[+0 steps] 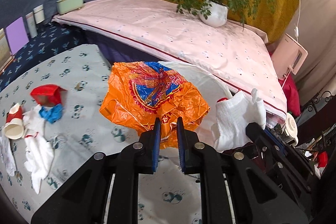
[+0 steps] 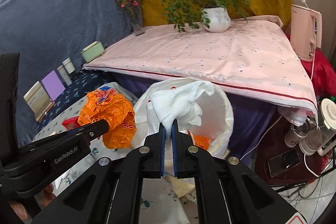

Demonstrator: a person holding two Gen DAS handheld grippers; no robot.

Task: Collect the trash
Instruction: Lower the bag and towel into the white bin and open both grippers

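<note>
My left gripper (image 1: pixel 168 122) is shut on a crumpled orange plastic bag (image 1: pixel 153 93) and holds it above the panda-print table, beside the white-lined trash bin (image 1: pixel 208 81). The bag also shows in the right wrist view (image 2: pixel 109 117), at the end of the left gripper (image 2: pixel 106 124). My right gripper (image 2: pixel 168 125) is shut on a wad of white paper towel (image 2: pixel 178 102) and holds it over the open trash bin (image 2: pixel 222 110). The towel shows in the left wrist view (image 1: pixel 235 117). An orange scrap (image 2: pixel 200 141) lies inside the bin.
On the table's left lie a red carton (image 1: pixel 47 94), a blue scrap (image 1: pixel 51 113), a paper cup (image 1: pixel 13 128) and white tissues (image 1: pixel 38 150). Behind the bin stands a pink-covered table (image 2: pixel 210 58) with a potted plant (image 2: pixel 216 18) and flower vase (image 2: pixel 136 20). Jars and a phone (image 2: pixel 283 162) sit lower right.
</note>
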